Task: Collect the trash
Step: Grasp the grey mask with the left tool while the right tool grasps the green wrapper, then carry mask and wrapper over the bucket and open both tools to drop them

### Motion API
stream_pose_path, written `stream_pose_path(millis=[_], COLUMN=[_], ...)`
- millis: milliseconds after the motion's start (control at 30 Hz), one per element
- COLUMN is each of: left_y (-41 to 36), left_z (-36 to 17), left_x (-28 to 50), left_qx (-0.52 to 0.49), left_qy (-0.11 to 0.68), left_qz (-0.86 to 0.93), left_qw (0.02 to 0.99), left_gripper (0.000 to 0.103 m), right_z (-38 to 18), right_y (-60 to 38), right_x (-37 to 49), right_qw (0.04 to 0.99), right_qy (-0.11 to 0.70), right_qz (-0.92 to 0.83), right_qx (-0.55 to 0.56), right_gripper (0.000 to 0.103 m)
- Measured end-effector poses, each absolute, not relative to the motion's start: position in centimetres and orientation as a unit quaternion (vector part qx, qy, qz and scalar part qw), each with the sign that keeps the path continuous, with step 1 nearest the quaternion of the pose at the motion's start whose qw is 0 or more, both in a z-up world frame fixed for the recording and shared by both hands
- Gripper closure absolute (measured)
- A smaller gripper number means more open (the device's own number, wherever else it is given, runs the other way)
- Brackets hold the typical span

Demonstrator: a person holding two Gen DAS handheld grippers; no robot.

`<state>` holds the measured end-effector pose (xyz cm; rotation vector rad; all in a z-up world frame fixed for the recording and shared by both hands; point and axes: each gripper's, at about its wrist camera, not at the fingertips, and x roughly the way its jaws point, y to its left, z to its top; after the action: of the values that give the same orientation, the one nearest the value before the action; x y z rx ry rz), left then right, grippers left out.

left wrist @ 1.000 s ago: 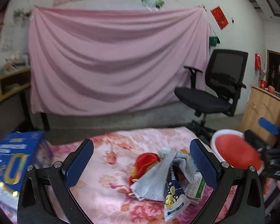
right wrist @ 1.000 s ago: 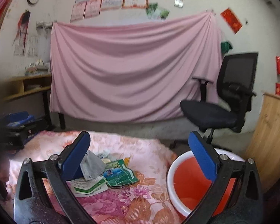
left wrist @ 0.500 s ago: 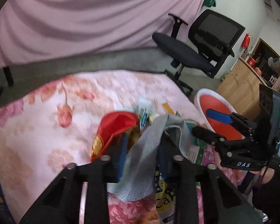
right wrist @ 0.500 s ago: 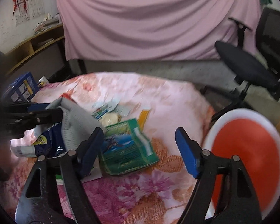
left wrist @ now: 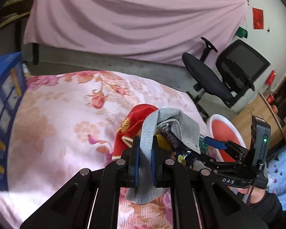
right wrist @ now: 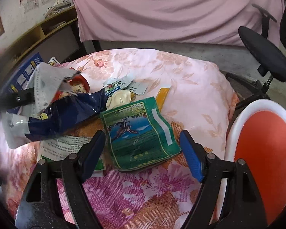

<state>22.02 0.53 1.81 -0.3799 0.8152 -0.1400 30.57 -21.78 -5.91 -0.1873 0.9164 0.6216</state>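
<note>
**Left claw clamps the grey cloth; right claw gapes over the green packet**

The left claw (left wrist: 145,159) is closing its jaws, and the pads already press the grey cloth (left wrist: 169,126) between them; the cloth drapes up over the trash pile and hangs out below the jaws. Just beyond lie a red wrapper (left wrist: 135,122) and a dark blue bag (right wrist: 66,114), both touching the cloth.

The right claw (right wrist: 143,152) stands wide apart, grasping nothing. The green packet (right wrist: 141,131) lies flat on the desk between its fingers, touching neither pad. A cream lid (right wrist: 120,99) sits at the packet's far edge, with a yellow strip (right wrist: 163,95) beside it and white printed paper (right wrist: 64,147) under the packet's left side.

The flowered cover (right wrist: 162,66) on the desk is bare across its far half, leaving open room beyond the pile. The red basin (right wrist: 265,152) with a white rim stands just off the desk's right edge, near the right claw. A blue box (left wrist: 3,103) crowds the left edge. A black chair (left wrist: 228,76) stands well apart, behind the basin, before a pink curtain (left wrist: 133,19).
</note>
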Motion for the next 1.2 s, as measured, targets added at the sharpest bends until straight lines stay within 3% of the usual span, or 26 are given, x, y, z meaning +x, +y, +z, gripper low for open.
stream_pose_path(millis=[100, 233, 400, 933, 1200], left_y=[0.4, 0.4, -0.7, -14.9, -23.4], left_z=[2.0, 2.8, 5.4, 11.0, 10.9], left_x=[21.1, 19.6, 17.9, 22.2, 26.1], left_qx=[-0.184, -0.182, -0.161, -0.097, -0.075], left_qy=[0.389, 0.366, 0.307, 0.194, 0.200], left_qz=[-0.057, -0.037, -0.036, -0.173, -0.231], left_qw=[0.901, 0.912, 0.937, 0.961, 0.949], left_gripper=[0.095, 0.097, 0.097, 0.097, 0.096], right_z=[-6.0, -5.7, -4.5, 8.2, 9.0], right_y=[-21.3, -21.4, -23.2, -34.9, -40.6], right_x=[30.2, 29.3, 27.5, 19.7, 20.5], right_qw=[0.847, 0.850, 0.872, 0.990, 0.996], right_qy=[0.435, 0.432, 0.406, 0.095, 0.081], right_qz=[0.285, 0.281, 0.261, 0.106, 0.028], right_qx=[-0.108, -0.111, -0.081, 0.000, -0.002], right_gripper=[0.005, 0.015, 0.016, 0.014, 0.013])
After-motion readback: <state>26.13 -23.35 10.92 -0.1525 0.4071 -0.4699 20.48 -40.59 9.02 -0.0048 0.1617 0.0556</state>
